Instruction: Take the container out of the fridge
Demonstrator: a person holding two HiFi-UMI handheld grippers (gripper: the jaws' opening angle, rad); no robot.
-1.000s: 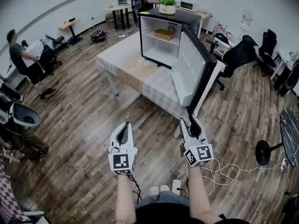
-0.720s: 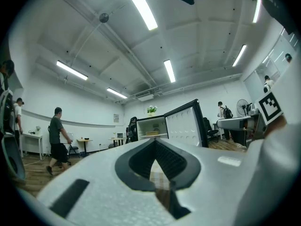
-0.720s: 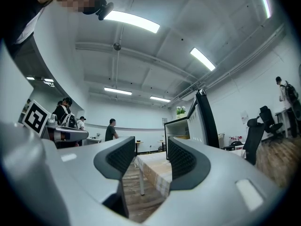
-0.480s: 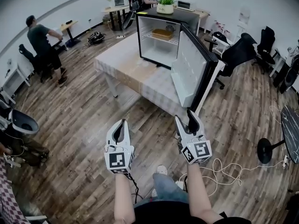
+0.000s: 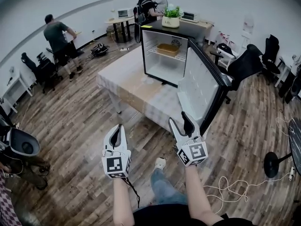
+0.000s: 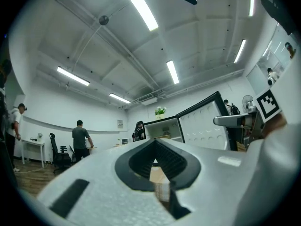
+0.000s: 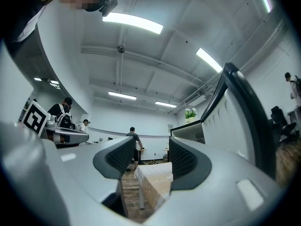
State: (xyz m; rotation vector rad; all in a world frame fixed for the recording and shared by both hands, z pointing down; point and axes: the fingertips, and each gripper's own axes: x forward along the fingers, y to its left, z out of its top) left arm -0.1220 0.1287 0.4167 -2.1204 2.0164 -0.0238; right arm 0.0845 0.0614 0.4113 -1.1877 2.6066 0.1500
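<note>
Wood-plank floor (image 5: 75, 121) fills most of the head view, w/ a cloth-covered worktop (image 5: 136, 81) in the middle of an office room. Mini fridge (image 5: 164, 55) stands on the worktop's far end, door (image 5: 200, 91) swung wide open toward the person. The container (image 5: 168, 49), a tan tray-like tub, sits on the wire shelf inside, well apart from both tools, so I judge this as the approach, reach not yet begun. Left hand-held gripper (image 5: 118, 127) and right hand-held gripper (image 5: 180, 118) are held out front, pointing at the fridge. Potted plant (image 5: 171, 12) on the fridge top; a person (image 5: 57, 32) stands at a desk far left; office chairs (image 5: 244, 60) to the right.

Left gripper view: jaws are together at the tips, nothing between; fridge and open door lie ahead, ceiling strip lights above.

Right gripper view: jaws stand wide apart and empty, prob. readied for the grab; the worktop corner shows through the gap, door edge close on the right.
</note>
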